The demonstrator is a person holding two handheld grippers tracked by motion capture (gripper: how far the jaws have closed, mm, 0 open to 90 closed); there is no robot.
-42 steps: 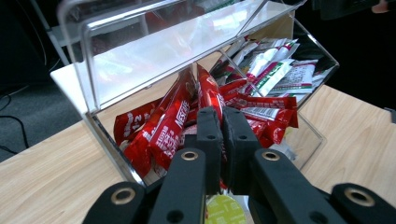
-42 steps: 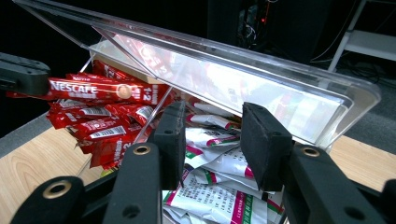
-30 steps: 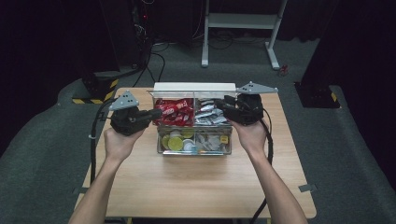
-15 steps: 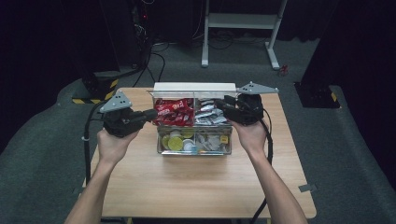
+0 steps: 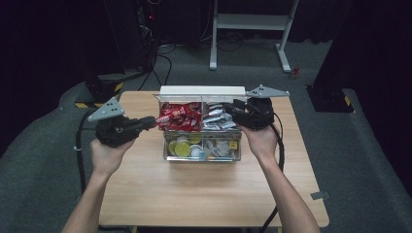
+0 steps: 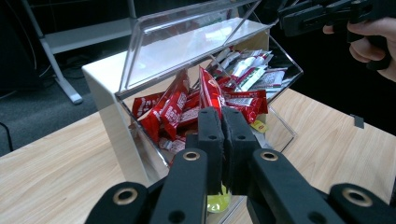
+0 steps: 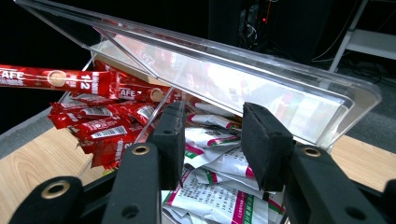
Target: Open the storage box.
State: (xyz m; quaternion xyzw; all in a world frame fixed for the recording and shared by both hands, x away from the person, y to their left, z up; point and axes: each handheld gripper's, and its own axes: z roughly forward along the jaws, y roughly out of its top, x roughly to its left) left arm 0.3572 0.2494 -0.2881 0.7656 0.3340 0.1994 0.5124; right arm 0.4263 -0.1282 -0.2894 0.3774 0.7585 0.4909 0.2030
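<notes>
We hold the left gripper at the left edge of the clear acrylic organizer, its jaws clenched on one red coffee stick; the stick juts out of the red heap in the back left compartment, so we judge it is being drawn free of the others. In the left gripper view the red packet stands up just beyond the closed fingertips, above the pile. The right gripper rests at the back right compartment over the white sachets; its jaws stand apart with the hinged lid tilted up above them, and whether they pinch anything we cannot tell; we judge it props the lid open.
</notes>
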